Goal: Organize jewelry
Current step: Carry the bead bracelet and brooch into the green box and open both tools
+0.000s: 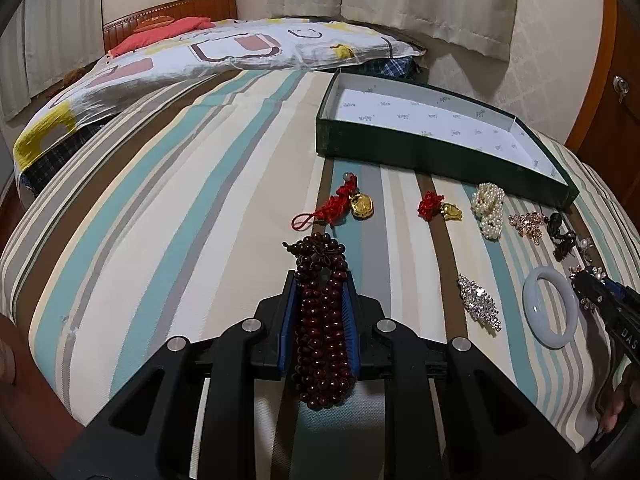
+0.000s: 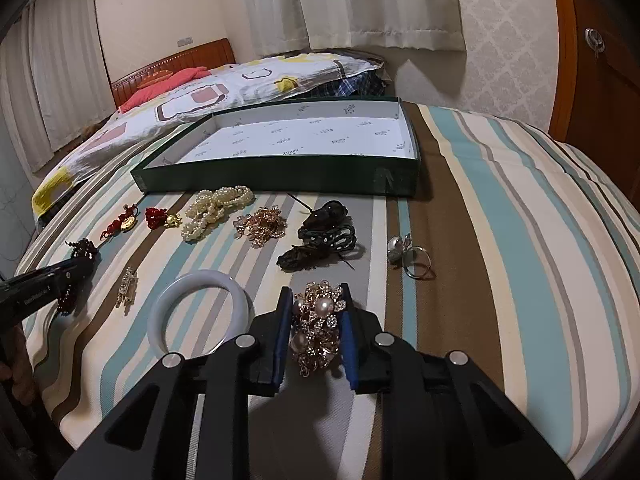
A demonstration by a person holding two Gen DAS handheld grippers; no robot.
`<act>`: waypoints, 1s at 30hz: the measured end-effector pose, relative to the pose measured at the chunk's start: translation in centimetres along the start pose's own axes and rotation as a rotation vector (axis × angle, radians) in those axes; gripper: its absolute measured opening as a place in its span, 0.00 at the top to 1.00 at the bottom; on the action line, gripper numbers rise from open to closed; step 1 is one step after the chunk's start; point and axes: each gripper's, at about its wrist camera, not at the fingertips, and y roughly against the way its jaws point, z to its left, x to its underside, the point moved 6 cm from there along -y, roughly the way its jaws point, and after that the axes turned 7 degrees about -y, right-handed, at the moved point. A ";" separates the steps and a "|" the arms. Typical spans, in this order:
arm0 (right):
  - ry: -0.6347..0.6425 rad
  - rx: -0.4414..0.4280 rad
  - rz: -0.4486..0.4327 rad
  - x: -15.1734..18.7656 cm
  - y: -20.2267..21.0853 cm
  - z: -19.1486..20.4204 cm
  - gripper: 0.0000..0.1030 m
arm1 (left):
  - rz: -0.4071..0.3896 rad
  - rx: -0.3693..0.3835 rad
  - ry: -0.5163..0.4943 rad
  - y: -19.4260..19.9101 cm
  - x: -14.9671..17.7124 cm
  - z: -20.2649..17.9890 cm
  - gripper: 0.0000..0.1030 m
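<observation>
The bed [image 2: 500,208] has a striped cover, and all the jewelry lies on it. A dark green box [image 2: 280,172] with a white printed lining stands on the bed, and everything else is placed relative to this box.

In front of the box, near its wall, lies a pearl strand [image 2: 216,210]. Beside it are a gold chain piece [image 2: 262,226], a black cord necklace [image 2: 324,236] and, more to the right side of the box, a ring [image 2: 412,258]. Toward the left end of the box lie two red knot charms, each with a gold pendant: one [image 1: 344,204] and the other [image 1: 438,206].

Farther from the box, toward the cameras, a white bangle [image 2: 200,312] lies flat on the bed. Next to it is a crystal brooch [image 1: 480,304].

The left gripper [image 1: 320,280] is closed on dark red beads [image 1: 322,320]; the strands are pressed between its blue pads and hang out at both ends, well in front of the box.

The right gripper [image 2: 318,298] is closed on a pearl brooch [image 2: 318,326], gold with pearls, which sits between its pads just right of the bangle and well apart from the box.
</observation>
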 end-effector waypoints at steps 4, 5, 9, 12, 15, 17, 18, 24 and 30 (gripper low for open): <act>-0.014 0.000 -0.027 -0.3 0.7 -0.1 0.78 | -0.033 -0.011 -0.008 0.7 -0.4 -0.1 0.80; -0.017 -0.001 -0.035 -0.5 0.9 -0.1 0.78 | -0.039 -0.012 -0.010 0.8 -0.5 -0.1 0.80; -0.018 -0.005 -0.066 -1.4 1.9 0.2 0.78 | -0.076 -0.016 -0.017 1.8 -1.4 -0.3 0.80; -0.016 -0.012 -0.093 -2.2 2.7 0.5 0.78 | -0.123 -0.014 -0.020 3.1 -2.7 -0.6 0.80; -0.015 -0.016 -0.118 -3.2 3.2 0.8 0.78 | -0.159 -0.001 -0.021 4.2 -3.9 -1.0 0.80; -0.021 -0.019 -0.131 -4.1 3.3 0.7 0.78 | -0.184 0.010 -0.024 4.7 -5.1 -1.4 0.80; -0.025 -0.019 -0.137 -4.4 3.3 0.7 0.78 | -0.193 0.014 -0.025 4.8 -5.6 -1.6 0.80; -0.028 -0.017 -0.190 -7.9 2.8 0.3 0.78 | -0.239 0.031 -0.026 4.5 -9.1 -2.7 0.80; -0.021 -0.017 -0.230 -11.5 0.8 0.1 0.78 | -0.268 0.025 -0.039 2.5 -12.5 -3.7 0.80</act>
